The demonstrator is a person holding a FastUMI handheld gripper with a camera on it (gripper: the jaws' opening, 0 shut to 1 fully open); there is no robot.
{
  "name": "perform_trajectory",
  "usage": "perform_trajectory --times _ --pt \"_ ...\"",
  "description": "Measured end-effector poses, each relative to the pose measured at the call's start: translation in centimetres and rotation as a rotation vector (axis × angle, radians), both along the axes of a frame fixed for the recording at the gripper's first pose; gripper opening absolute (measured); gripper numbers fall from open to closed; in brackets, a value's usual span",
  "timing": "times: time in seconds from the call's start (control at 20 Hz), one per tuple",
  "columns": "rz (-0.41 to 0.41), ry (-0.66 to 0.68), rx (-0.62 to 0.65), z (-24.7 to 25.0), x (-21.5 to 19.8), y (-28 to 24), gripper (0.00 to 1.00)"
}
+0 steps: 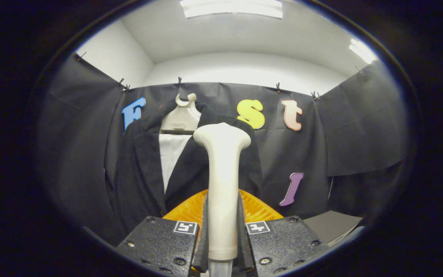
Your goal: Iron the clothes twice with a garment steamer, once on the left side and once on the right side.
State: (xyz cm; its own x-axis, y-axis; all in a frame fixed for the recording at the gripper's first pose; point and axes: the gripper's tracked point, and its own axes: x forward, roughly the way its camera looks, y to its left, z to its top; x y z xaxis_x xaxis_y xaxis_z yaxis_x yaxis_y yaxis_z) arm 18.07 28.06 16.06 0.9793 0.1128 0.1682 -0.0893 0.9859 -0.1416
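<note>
Claw [223,231] grips the steamer [222,169] upright; dark jacket [140,173] on a hanger [181,115] hangs just beyond

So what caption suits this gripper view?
Gripper shut on the steamer, its head raised before the dark jacket hanging on the booth wall.

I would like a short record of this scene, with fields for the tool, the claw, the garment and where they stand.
tool: cream plastic garment steamer, upright, head on top
claw: claw shut on the steamer's handle
garment: black jacket over a white shirt, on a cream plastic hanger
position: jacket hangs beyond the steamer
below: orange ribbed surface
</note>
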Motion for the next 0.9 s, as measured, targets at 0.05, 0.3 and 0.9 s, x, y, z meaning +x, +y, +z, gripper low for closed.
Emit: perform_trajectory --times 0.05,0.3,0.9 --pt "-0.005 0.002 -0.004 -0.7 -0.5 -0.2 0.33" --pt "-0.009 0.082 -0.016 -5.8 -2.1 -1.3 0.33" --pt "-0.03 0.307 -0.067 -18.3 -5.7 -3.0 0.33"
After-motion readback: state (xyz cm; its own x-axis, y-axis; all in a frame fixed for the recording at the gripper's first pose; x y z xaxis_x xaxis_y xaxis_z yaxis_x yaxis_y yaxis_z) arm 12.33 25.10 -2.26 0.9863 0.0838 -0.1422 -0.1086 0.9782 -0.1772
